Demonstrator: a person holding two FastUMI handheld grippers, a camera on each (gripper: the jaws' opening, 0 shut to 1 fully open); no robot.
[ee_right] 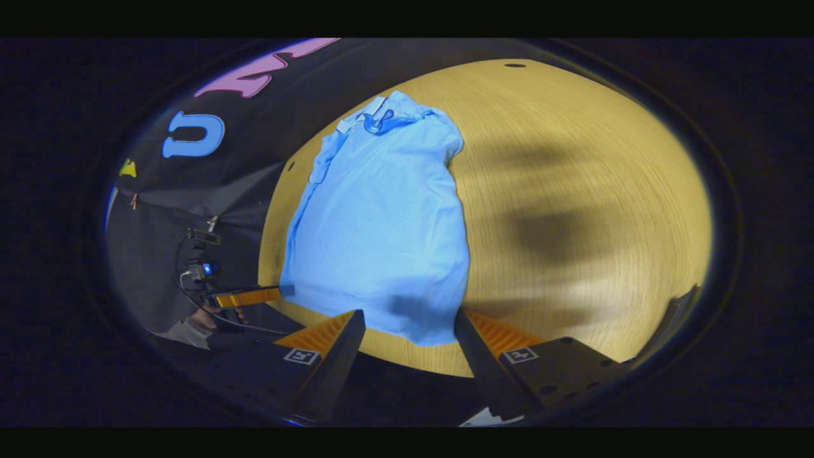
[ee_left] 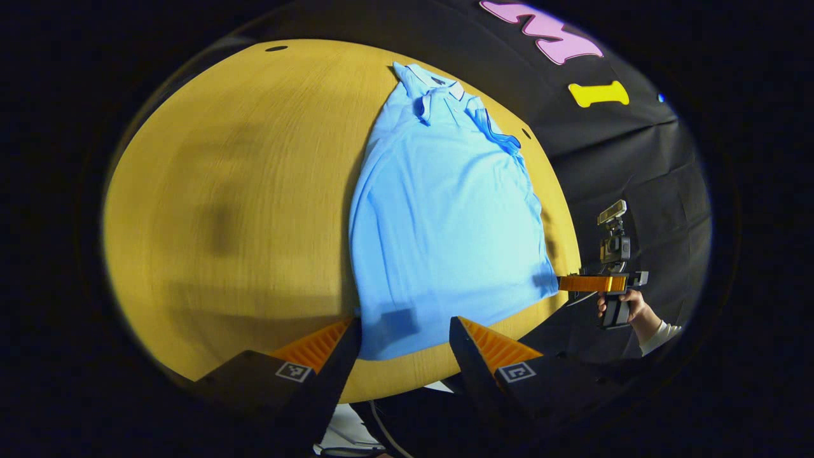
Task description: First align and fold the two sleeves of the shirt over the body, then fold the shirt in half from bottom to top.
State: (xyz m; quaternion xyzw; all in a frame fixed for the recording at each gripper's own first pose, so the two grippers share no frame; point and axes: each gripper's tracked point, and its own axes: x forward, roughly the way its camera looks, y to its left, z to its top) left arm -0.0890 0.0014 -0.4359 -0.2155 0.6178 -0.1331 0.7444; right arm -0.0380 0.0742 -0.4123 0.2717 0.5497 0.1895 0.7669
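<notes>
Lying flat on the round wooden table [ee_left: 254, 210], the light blue polo shirt [ee_left: 445, 216] has its collar [ee_left: 432, 86] at the far side and its hem [ee_left: 439, 331] at the near edge. Both sleeves look already folded in over the body, leaving a long, narrow panel, so the bottom-to-top fold seems the step in hand.

The knit looks thin, soft and limp: light to lift, sure to sag between two holds, and liable to drag and wrinkle if pulled across the table. The two hem corners look like the best places to pinch, lifted together and carried up to the collar.

The left gripper [ee_left: 404, 337] hangs just over the hem's left corner, jaws wide with nothing between them. The right gripper [ee_right: 407, 331] hangs likewise over the right corner [ee_right: 432, 331], jaws wide and bare.

The tabletop is smooth, yellow-grained wood with small dark holes near its rim.
</notes>
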